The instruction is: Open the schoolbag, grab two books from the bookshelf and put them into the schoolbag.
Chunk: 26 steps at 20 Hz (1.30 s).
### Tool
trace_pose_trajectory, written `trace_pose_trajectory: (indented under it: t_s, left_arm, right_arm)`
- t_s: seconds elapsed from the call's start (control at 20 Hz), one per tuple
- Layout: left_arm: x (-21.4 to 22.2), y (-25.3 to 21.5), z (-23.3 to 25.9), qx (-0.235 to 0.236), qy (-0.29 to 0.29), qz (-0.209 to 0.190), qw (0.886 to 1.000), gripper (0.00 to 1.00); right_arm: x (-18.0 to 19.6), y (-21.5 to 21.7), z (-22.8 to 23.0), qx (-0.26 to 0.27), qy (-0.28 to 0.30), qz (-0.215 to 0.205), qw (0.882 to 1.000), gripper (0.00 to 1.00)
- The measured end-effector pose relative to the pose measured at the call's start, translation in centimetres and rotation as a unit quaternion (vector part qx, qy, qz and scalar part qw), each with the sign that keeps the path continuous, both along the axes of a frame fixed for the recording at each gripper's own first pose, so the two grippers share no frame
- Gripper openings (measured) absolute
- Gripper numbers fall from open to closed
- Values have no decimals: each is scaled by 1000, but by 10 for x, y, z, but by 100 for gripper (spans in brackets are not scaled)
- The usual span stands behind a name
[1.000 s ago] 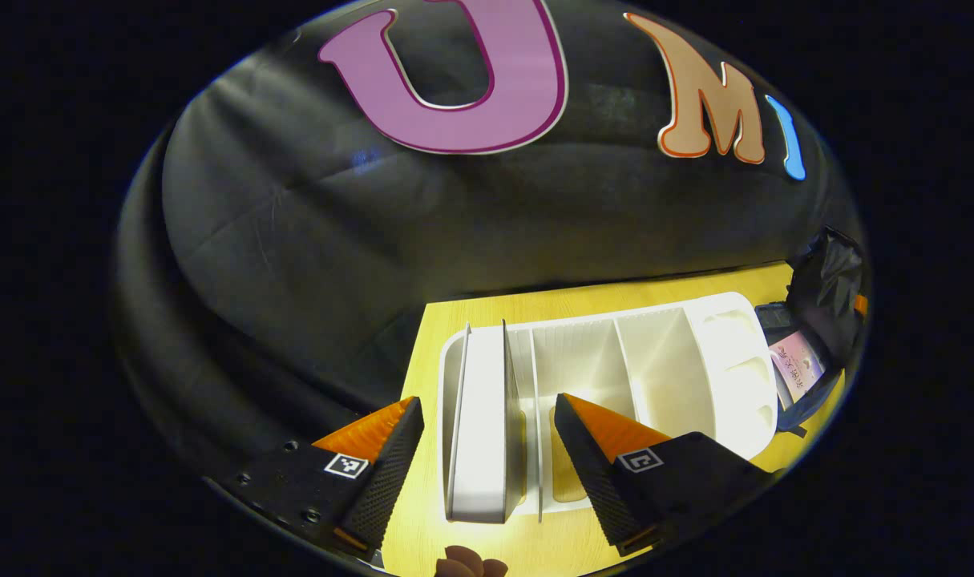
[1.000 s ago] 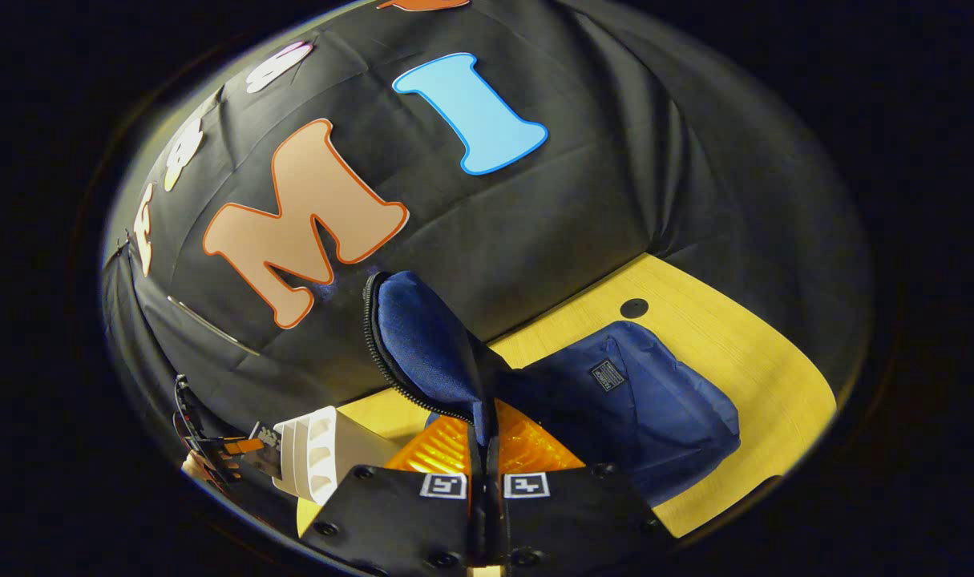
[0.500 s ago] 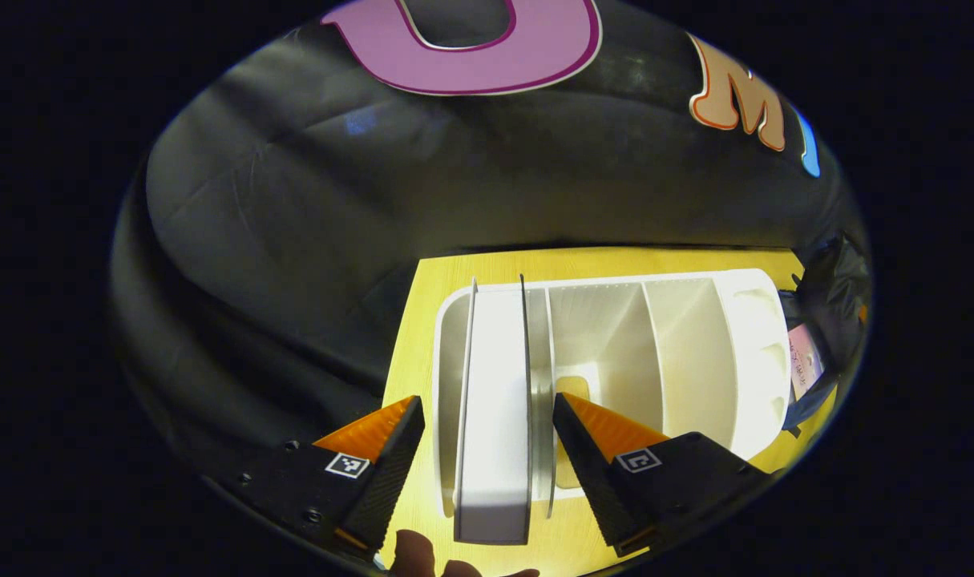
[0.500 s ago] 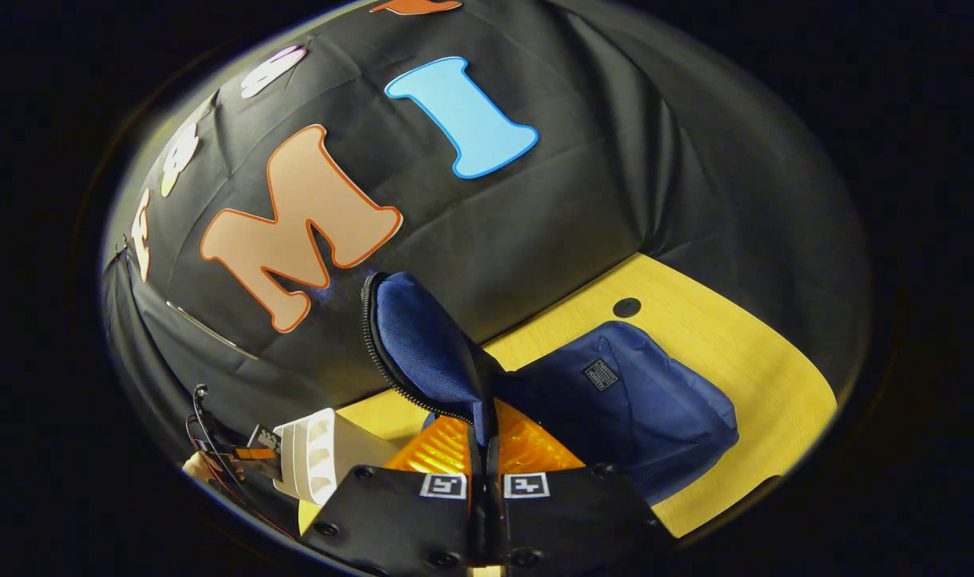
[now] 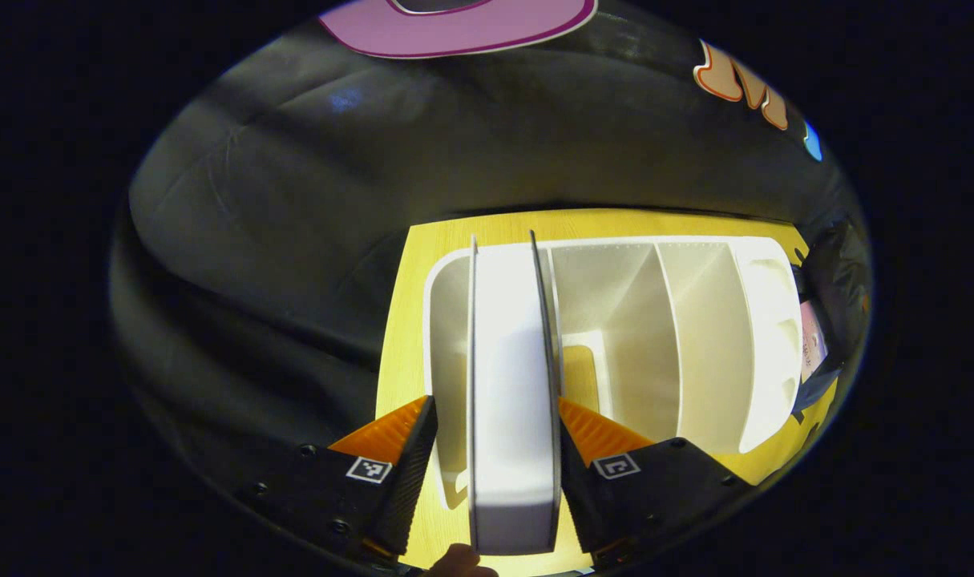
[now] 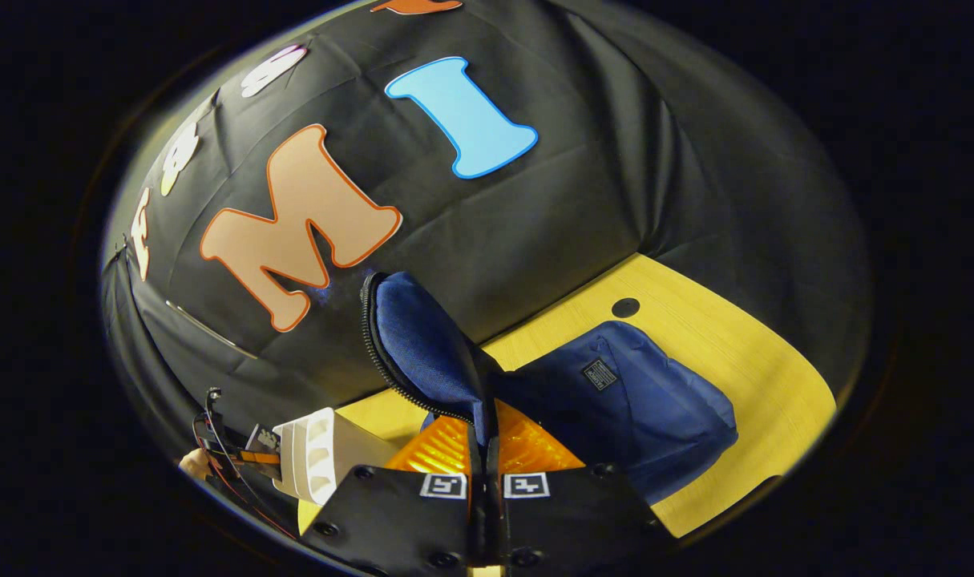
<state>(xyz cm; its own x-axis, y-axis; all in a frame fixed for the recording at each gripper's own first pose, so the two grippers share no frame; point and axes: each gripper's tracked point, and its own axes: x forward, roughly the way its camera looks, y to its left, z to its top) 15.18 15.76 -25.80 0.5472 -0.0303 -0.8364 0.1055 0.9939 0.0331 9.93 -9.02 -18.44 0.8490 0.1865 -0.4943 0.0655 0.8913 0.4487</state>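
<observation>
Fingers point(image 5: 410, 457) either side of upright book point(image 5: 512, 385)

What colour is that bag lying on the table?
The schoolbag is dark navy blue, with a black zipper along its lifted flap; the right gripper view shows it best.

The left gripper point(image 5: 496, 469) has advanced onto the upright white-paged book point(image 5: 512, 385) in the white plastic bookshelf point(image 5: 763, 344). Its fingers, earlier short of the book and well apart, now flank it closely, the right one touching its cover.
</observation>
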Motion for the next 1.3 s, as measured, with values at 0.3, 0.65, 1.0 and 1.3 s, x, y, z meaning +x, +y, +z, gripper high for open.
trace_pose_trajectory:
  t_s: [0.3,0.65,1.0,1.3]
  left_arm:
    - [-4,-10,-8,-16,21,-2,1000,43]
    - [-1,-9,-10,-18,23,-8,1000,41]
    - [2,4,9,-92,20,47,994,39]
    - [1,14,33,-168,12,80,983,39]
  right_arm:
    - [-1,-1,-1,0,1,-1,1000,2]
    - [0,1,-1,-3,4,-2,1000,3]
    - [1,2,-2,-9,8,-1,1000,4]
    - [3,4,-3,-12,9,-2,1000,2]
